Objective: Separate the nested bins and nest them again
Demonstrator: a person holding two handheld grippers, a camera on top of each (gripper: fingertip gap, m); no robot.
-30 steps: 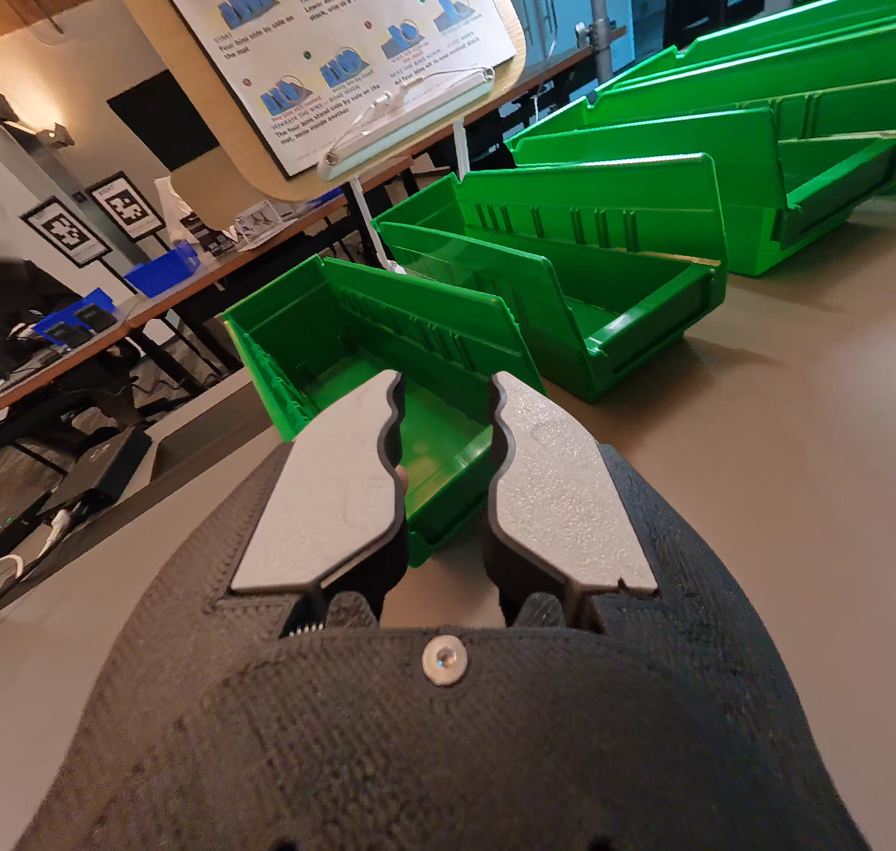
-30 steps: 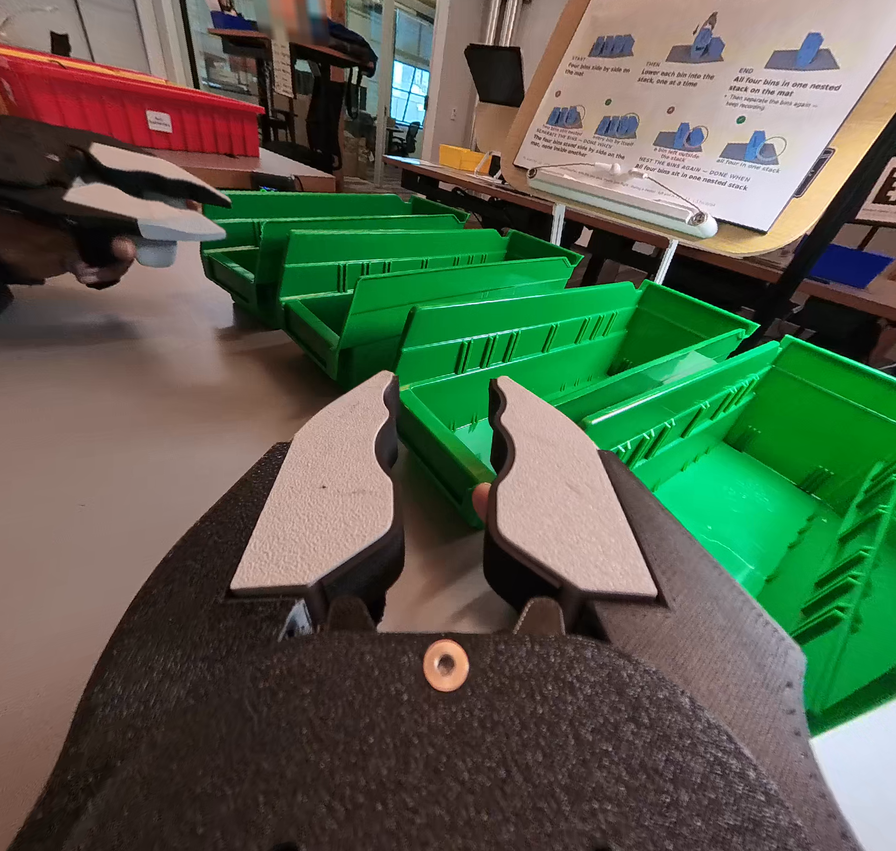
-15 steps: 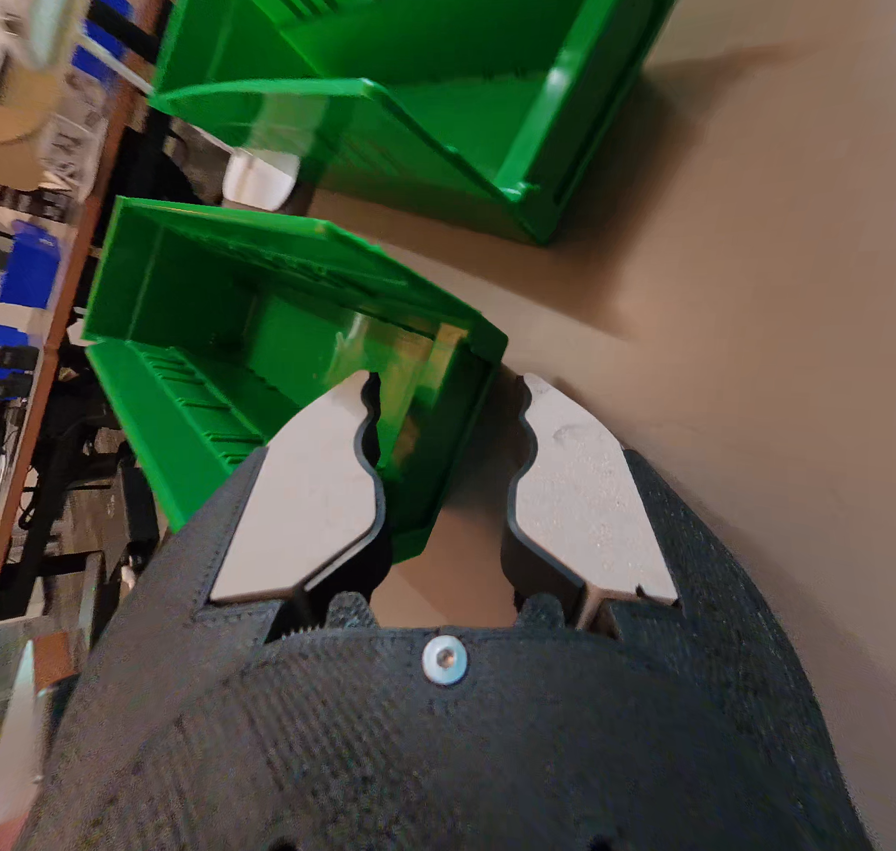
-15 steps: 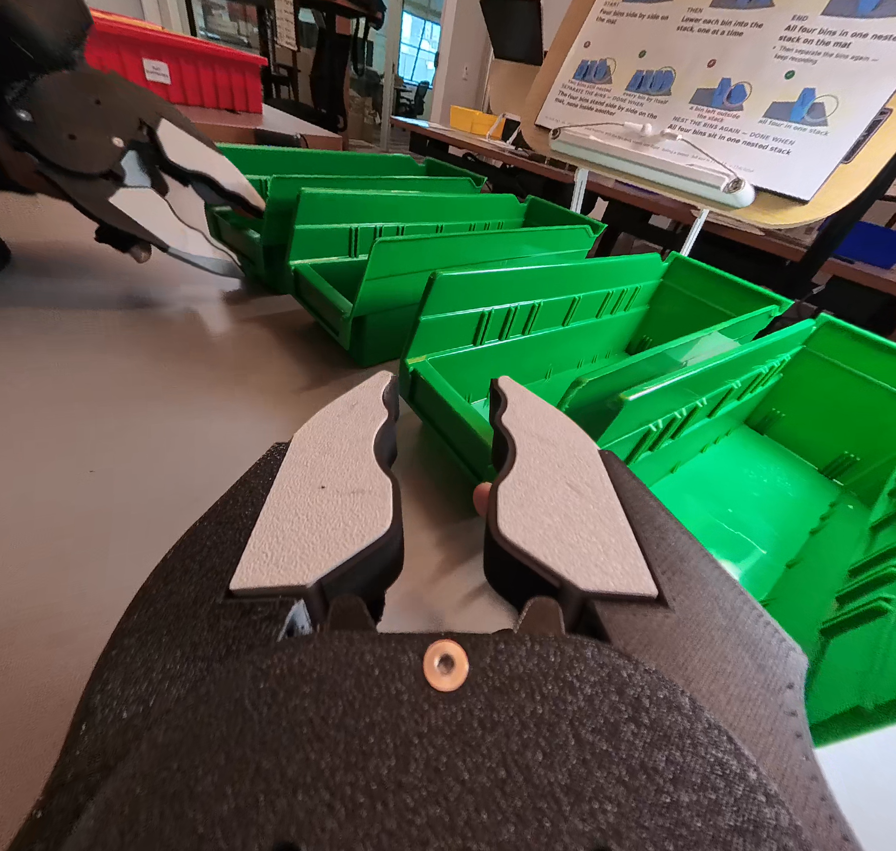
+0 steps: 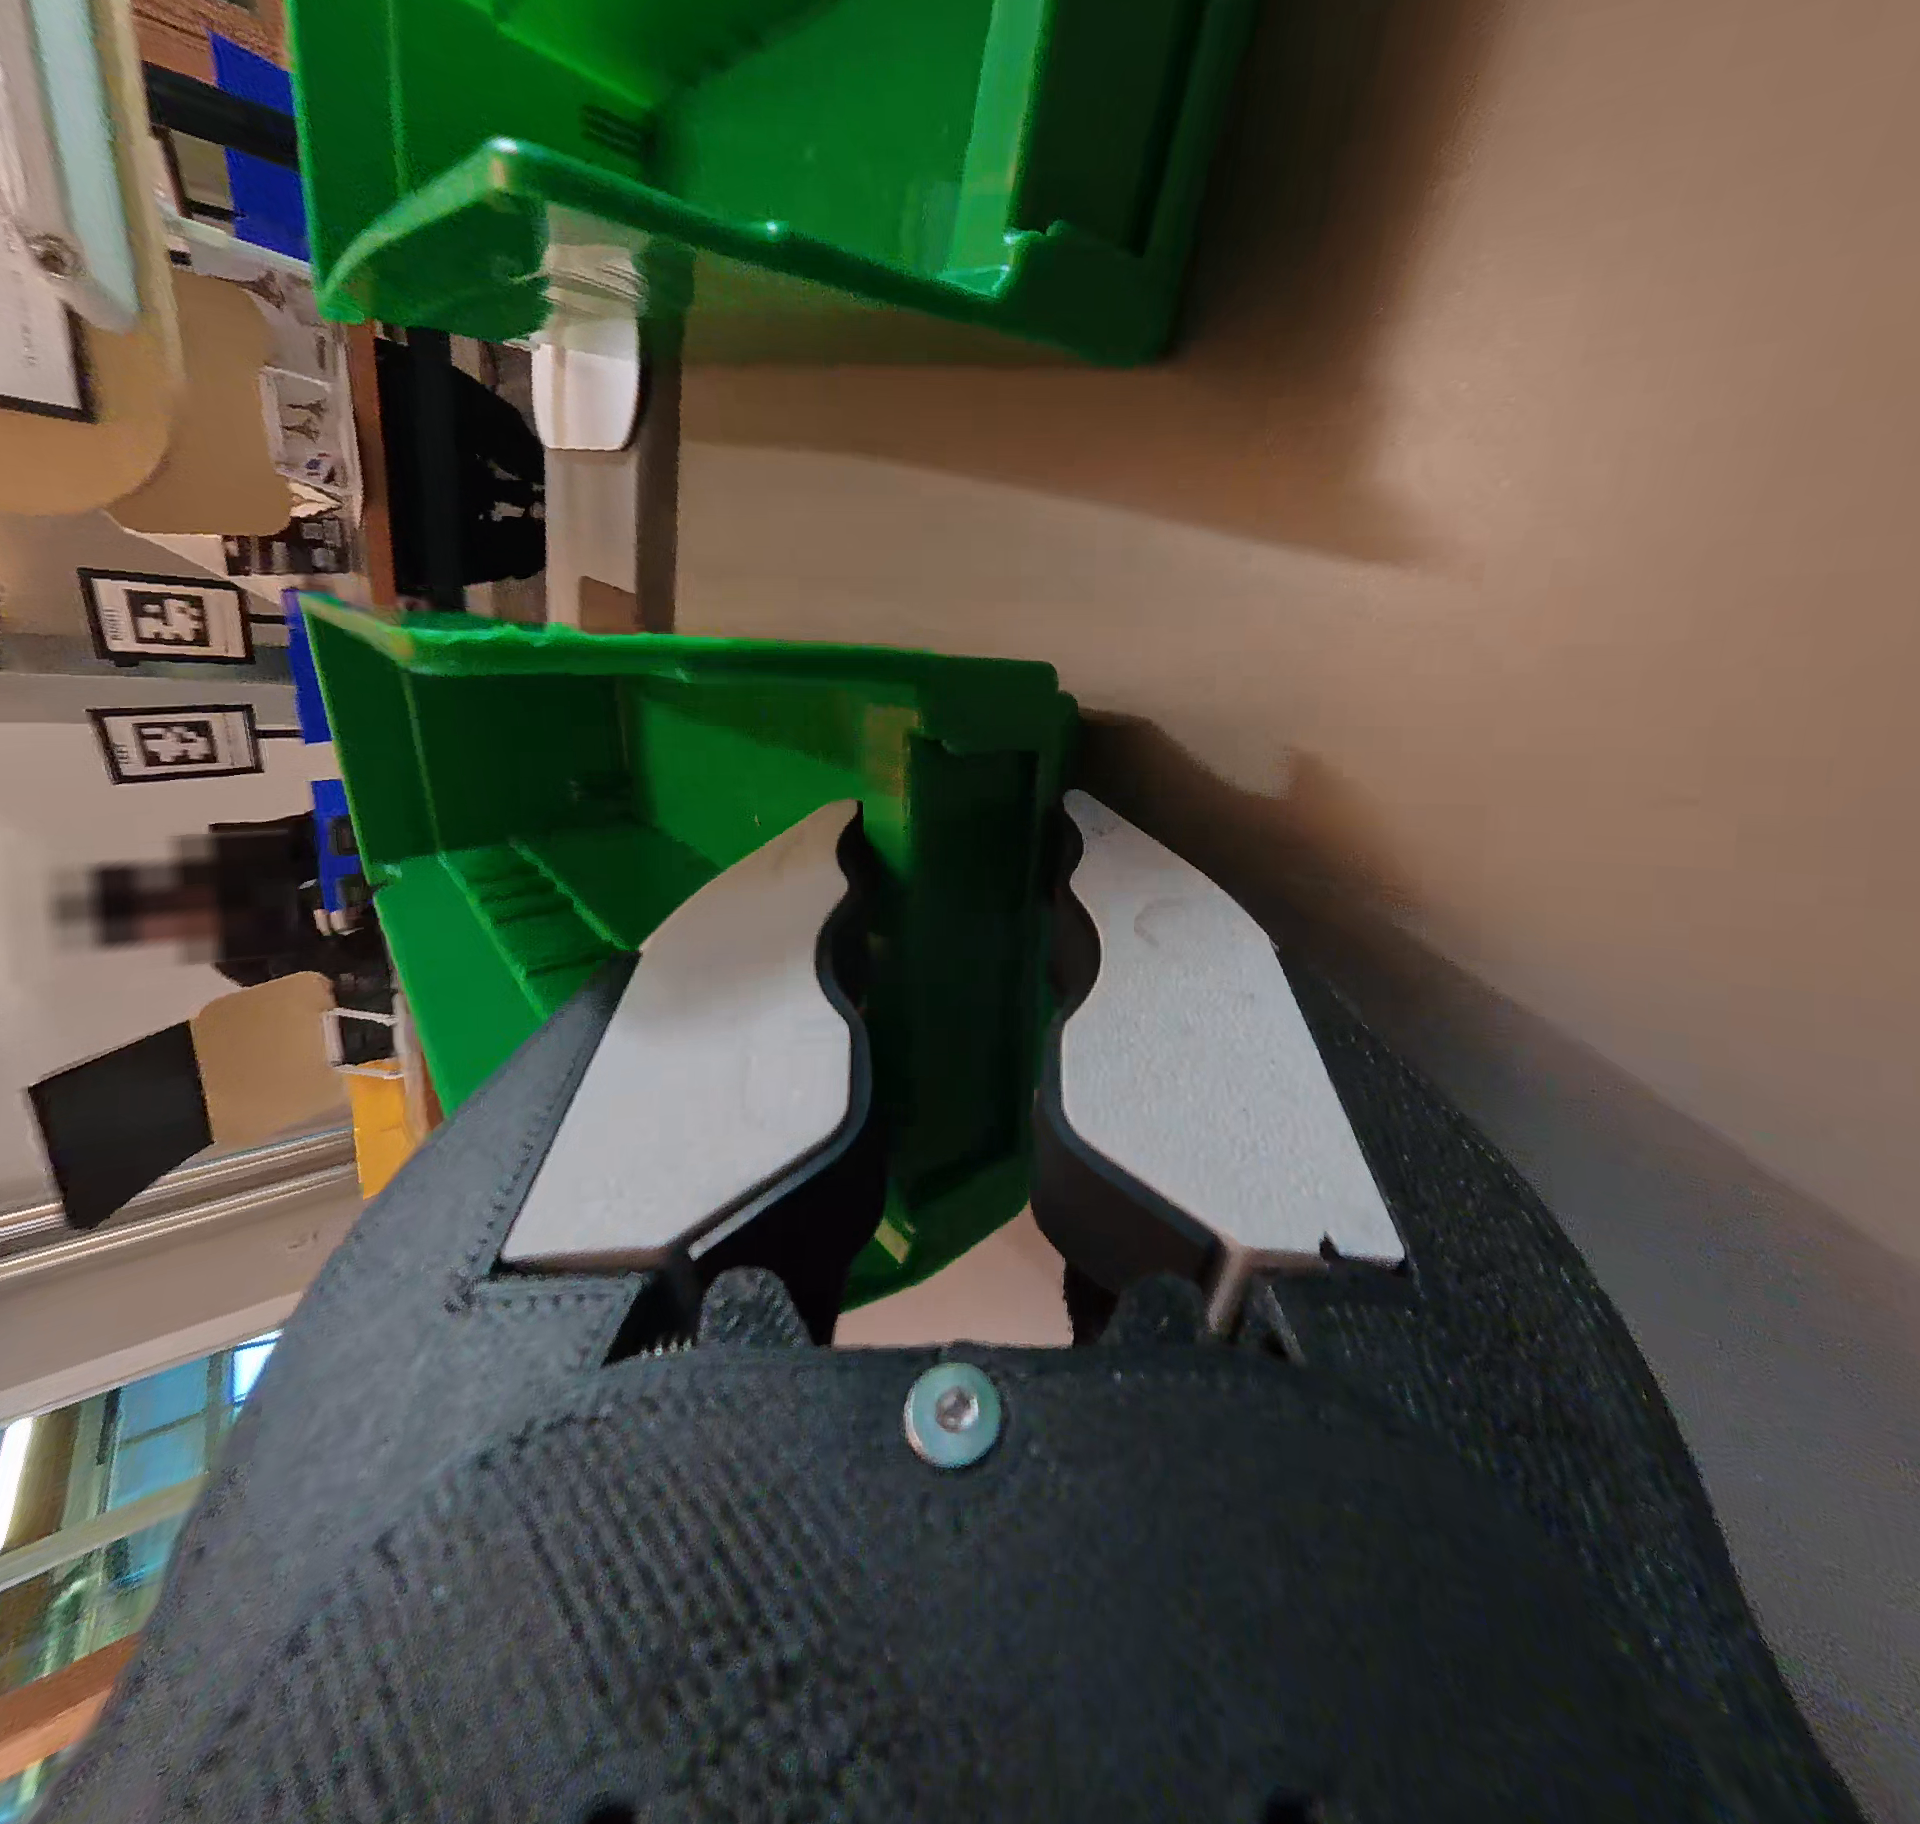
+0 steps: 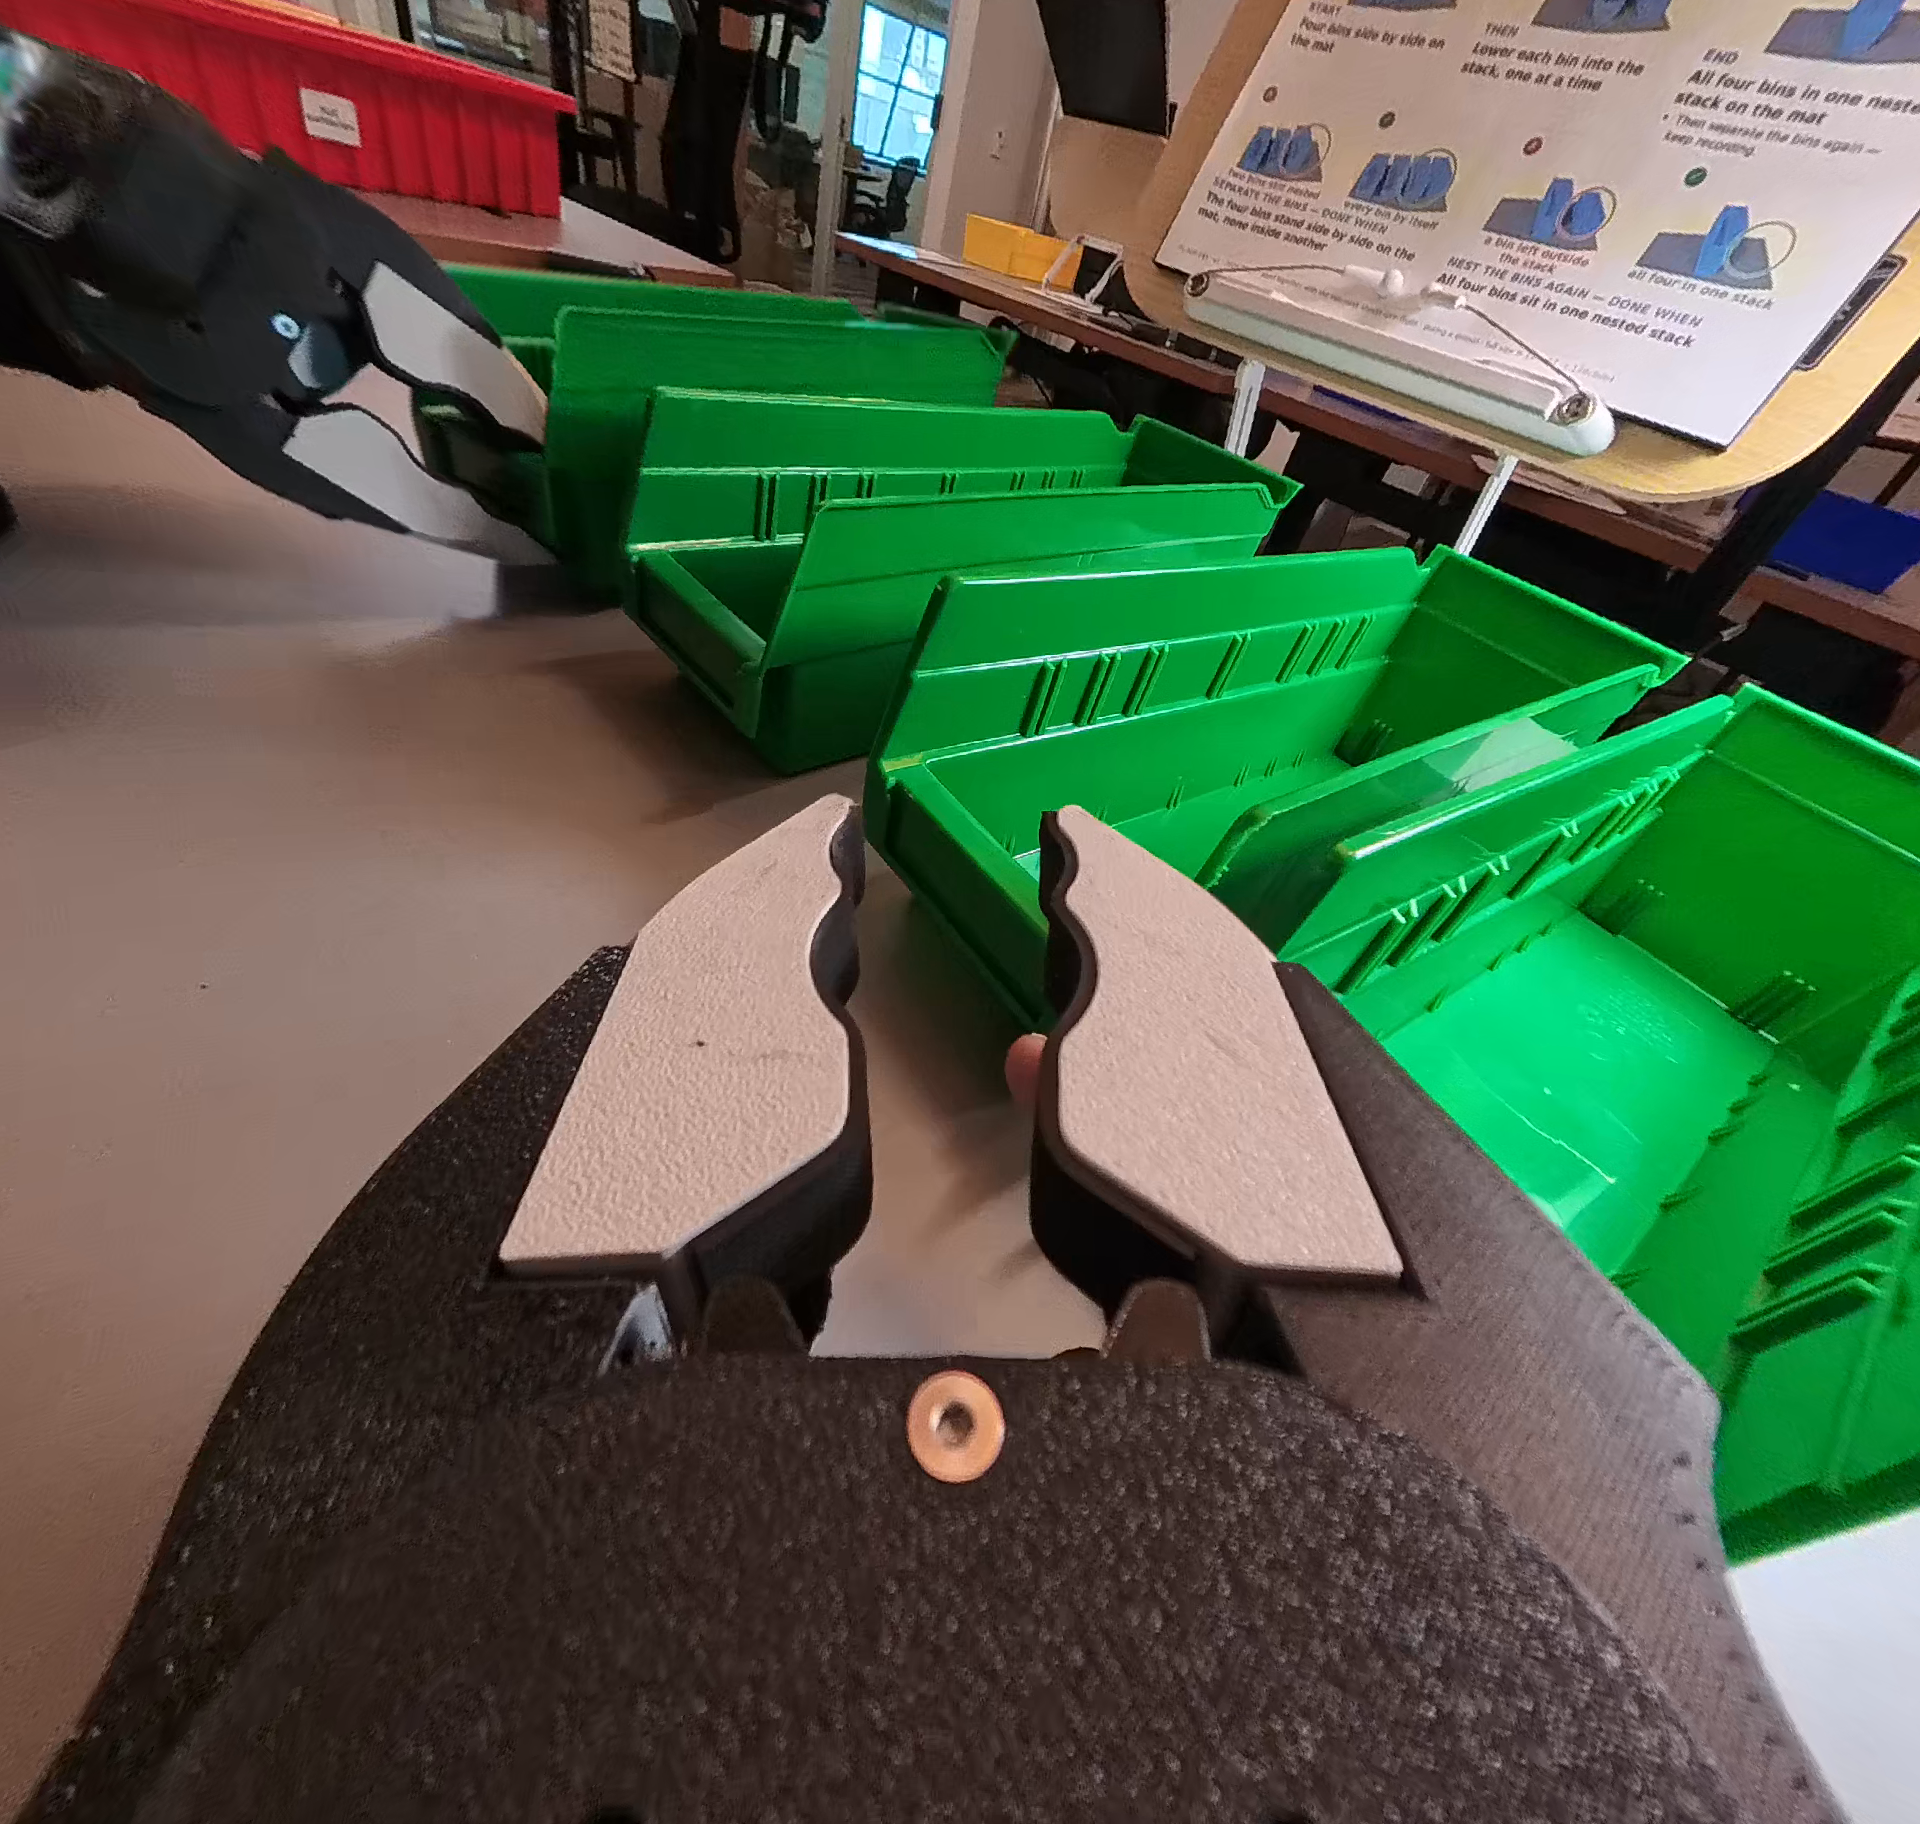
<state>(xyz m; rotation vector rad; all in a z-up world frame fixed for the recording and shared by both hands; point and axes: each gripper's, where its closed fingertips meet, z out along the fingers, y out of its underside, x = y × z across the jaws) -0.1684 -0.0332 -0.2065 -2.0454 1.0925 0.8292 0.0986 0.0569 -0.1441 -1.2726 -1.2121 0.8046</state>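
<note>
Several green bins stand side by side on the grey table (image 6: pixel 312 839). In the right wrist view, my left gripper (image 6: pixel 525 475) is turned on its side at the front end of the far left bin (image 6: pixel 769 351). In the left wrist view, my left gripper (image 5: pixel 961 803) is shut on this bin's front wall (image 5: pixel 977 943), one finger inside and one outside. The neighbouring bin (image 5: pixel 883 112) lies above it in that view. My right gripper (image 6: pixel 948 813) is open and empty, just in front of the third bin (image 6: pixel 1195 714). The nearest bin (image 6: pixel 1610 995) is at its right.
An instruction board (image 6: pixel 1558 164) stands on a stand behind the bins. A red bin (image 6: pixel 260 112) sits on a table at the back left. Bare table surface (image 5: pixel 1558 424) lies in front of the bins. Desks and chairs fill the room behind. The gap from one gripper's tips to the other's is roughly 30 cm.
My left gripper rolled onto its side, moved in on the far left bin, opened wider, then closed on its front wall. My right gripper barely moved.
</note>
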